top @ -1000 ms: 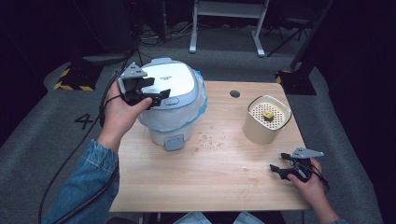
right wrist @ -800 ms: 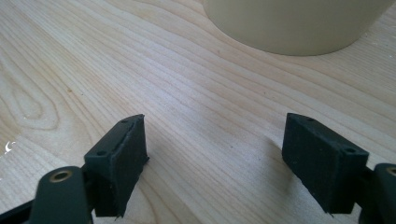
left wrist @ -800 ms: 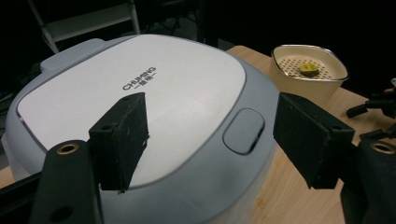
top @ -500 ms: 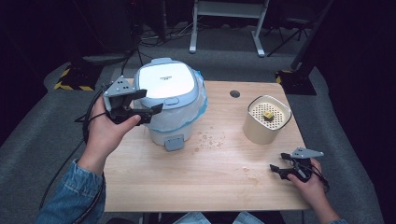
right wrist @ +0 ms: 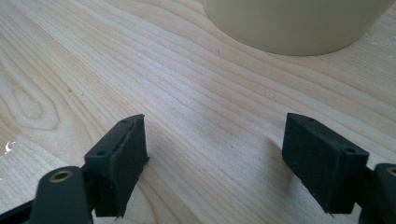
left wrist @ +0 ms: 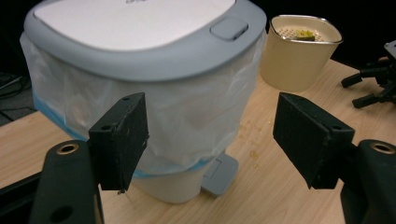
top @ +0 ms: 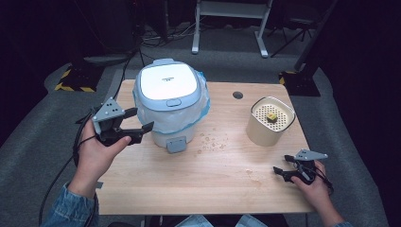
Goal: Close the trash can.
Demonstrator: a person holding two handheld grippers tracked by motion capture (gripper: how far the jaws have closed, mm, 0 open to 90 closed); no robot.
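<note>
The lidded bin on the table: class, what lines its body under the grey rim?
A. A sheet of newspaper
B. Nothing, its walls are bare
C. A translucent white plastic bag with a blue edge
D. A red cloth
C: in the left gripper view a crinkled translucent plastic bag with a blue edge hangs from under the lid of the bin.

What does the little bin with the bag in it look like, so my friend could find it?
On the light wooden table, look to the far left part. There stands a squat white bin with a rounded grey-rimmed lid, a thin plastic bag puffing out under it. Its neighbour, the cream cup, is open-topped, smaller and has no bag.
</note>
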